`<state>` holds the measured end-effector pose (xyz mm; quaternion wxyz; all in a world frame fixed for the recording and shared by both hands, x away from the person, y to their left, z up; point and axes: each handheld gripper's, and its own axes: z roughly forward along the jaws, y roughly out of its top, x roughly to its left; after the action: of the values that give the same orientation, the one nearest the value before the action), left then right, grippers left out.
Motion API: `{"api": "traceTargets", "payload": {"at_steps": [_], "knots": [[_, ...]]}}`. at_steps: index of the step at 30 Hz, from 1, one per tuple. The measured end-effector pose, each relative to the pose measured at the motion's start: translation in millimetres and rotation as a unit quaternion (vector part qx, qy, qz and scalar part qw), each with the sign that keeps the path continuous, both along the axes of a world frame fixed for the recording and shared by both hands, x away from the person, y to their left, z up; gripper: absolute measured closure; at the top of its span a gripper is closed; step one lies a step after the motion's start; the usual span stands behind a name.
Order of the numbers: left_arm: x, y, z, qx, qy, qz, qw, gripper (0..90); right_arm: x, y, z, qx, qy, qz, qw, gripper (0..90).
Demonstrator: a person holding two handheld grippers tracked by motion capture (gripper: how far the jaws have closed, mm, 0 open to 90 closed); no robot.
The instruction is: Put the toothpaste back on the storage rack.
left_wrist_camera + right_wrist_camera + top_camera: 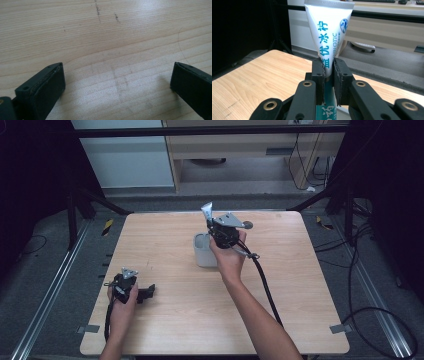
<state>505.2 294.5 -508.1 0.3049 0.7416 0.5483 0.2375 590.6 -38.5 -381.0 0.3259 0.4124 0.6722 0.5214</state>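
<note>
Right gripper (328, 71) clamping upright tube (328, 30) — above grey cup (202, 251)

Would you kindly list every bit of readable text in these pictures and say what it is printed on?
"益优冰柠": large blue characters running along the white tube clamped in the right gripper.
"...BIOTIC": smaller blue letters beside them, the start hidden.
Round blue emblem near the tube's top: too small to read.
White characters on the teal part below the jaws: cut off.
</note>
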Motion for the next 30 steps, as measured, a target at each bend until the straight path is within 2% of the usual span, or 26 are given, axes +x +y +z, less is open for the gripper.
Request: {"api": "traceTargets", "payload": {"at_steps": [18, 30], "knots": [[0.2, 0.1, 0.0, 0.000, 0.000, 0.000, 1.0000, 0.0, -1.9, 3.7, -10.8, -0.023, 0.013, 0.004, 0.9996, 80.2], [0.3, 0.1, -0.1, 0.000, -0.001, 0.000, 1.0000, 0.0, -2.1, 4.1, -20.6, -0.027, 0.028, 0.003, 0.9992, 80.4]]}}
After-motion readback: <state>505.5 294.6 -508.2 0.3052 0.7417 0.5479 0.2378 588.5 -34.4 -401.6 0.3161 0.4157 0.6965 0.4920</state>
